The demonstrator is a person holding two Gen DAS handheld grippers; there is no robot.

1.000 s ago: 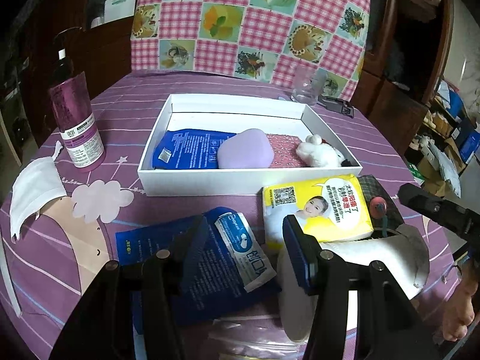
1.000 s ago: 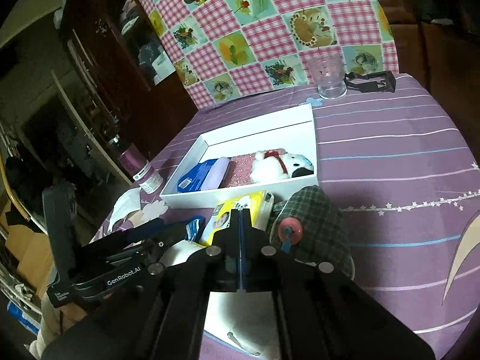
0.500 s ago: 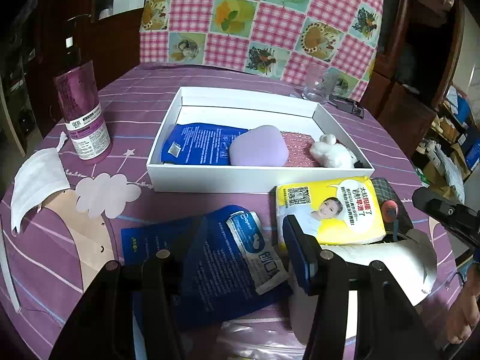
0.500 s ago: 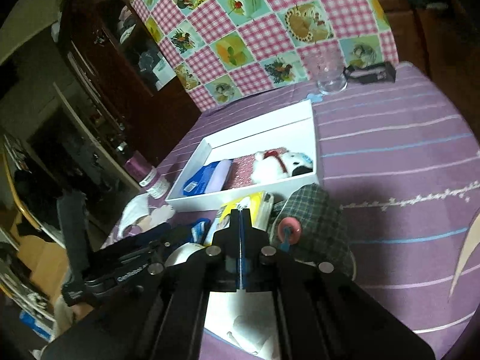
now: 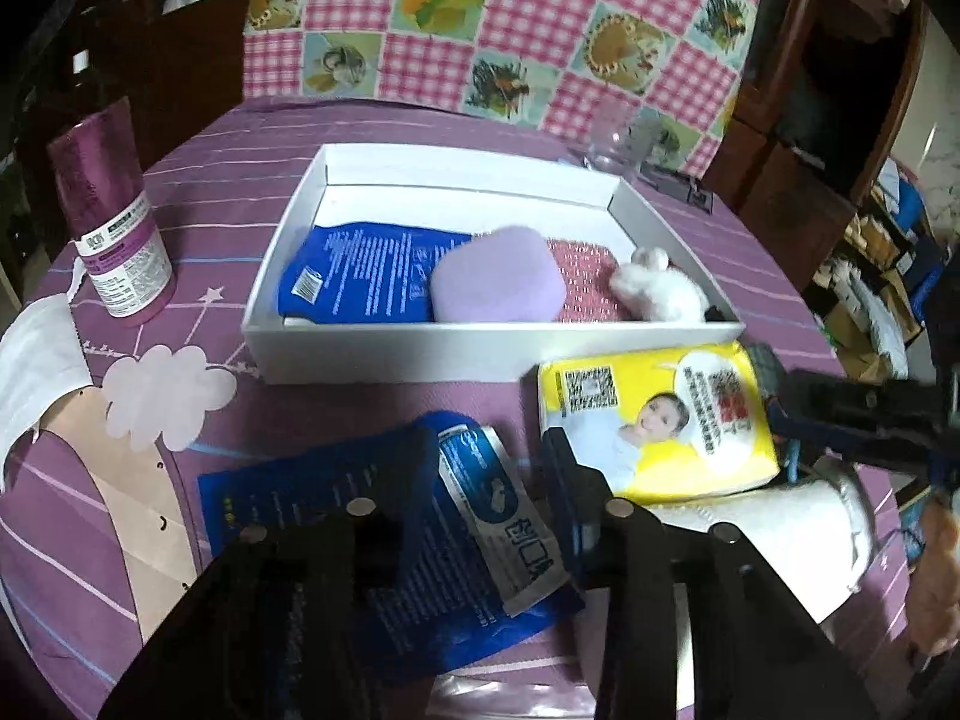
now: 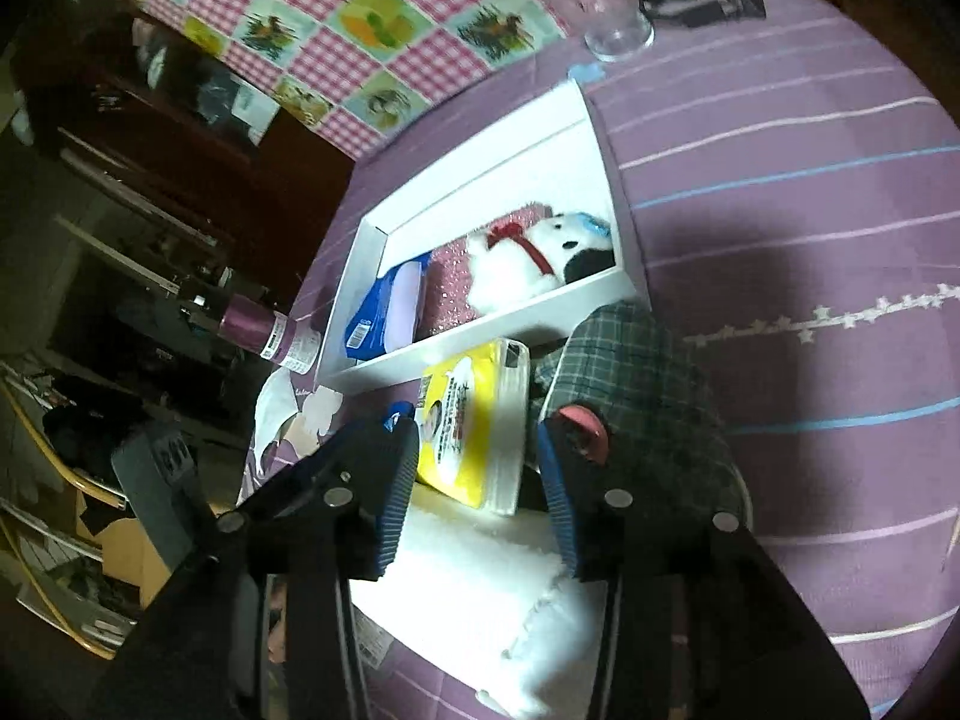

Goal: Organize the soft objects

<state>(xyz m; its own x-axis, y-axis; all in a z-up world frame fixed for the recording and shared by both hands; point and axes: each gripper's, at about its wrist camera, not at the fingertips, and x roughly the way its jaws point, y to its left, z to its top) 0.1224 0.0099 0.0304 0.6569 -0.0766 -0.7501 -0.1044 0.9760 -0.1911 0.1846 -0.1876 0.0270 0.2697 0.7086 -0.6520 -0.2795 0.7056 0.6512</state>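
On the table's near edge our left gripper (image 5: 489, 474) is closing, its jaws astride the blue packet (image 5: 384, 516) (pads not yet pressing). Rightward, our right gripper (image 6: 477, 498) is opening around the yellow tissue pack (image 6: 474, 420), which lies just before the white box (image 5: 492, 342)'s near right corner.

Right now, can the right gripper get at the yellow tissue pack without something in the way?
Probably yes. The right gripper is opening, and the yellow tissue pack lies just ahead of it, on top of the white towel, uncovered. The plaid cloth beside it may brush the right finger.
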